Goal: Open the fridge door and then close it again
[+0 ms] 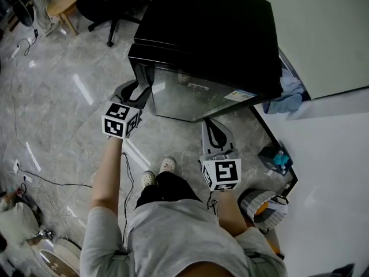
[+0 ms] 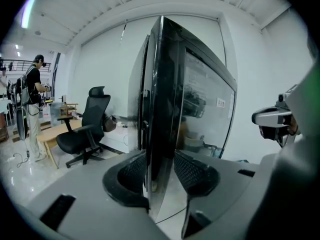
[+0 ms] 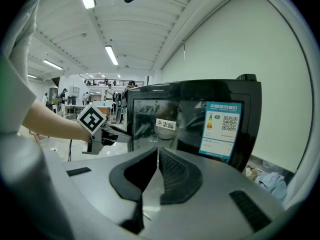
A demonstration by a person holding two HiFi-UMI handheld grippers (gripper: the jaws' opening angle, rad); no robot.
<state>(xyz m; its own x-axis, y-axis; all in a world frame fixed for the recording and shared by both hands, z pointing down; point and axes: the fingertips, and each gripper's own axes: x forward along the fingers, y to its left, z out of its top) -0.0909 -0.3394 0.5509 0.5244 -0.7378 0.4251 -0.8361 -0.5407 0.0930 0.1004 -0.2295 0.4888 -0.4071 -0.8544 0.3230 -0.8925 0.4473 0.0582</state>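
A low black fridge (image 1: 213, 33) stands on the floor against the white wall. Its glass door (image 1: 190, 97) faces me and bears a blue label (image 3: 222, 129). My left gripper (image 1: 144, 92) sits at the door's left edge. In the left gripper view that gripper (image 2: 160, 171) has the door's edge (image 2: 162, 109) between its jaws, with both pads against it. My right gripper (image 1: 210, 124) hangs in front of the door's right half, apart from the glass. Its jaws (image 3: 156, 154) are shut with nothing between them. Whether the door is ajar I cannot tell.
A black office chair (image 1: 109, 4) and a wooden bench (image 1: 66, 2) stand behind the fridge on the left. A blue cloth (image 1: 288, 94) lies at the fridge's right side. Cables (image 1: 40, 178) run over the marble floor. A person (image 2: 32, 84) stands far off.
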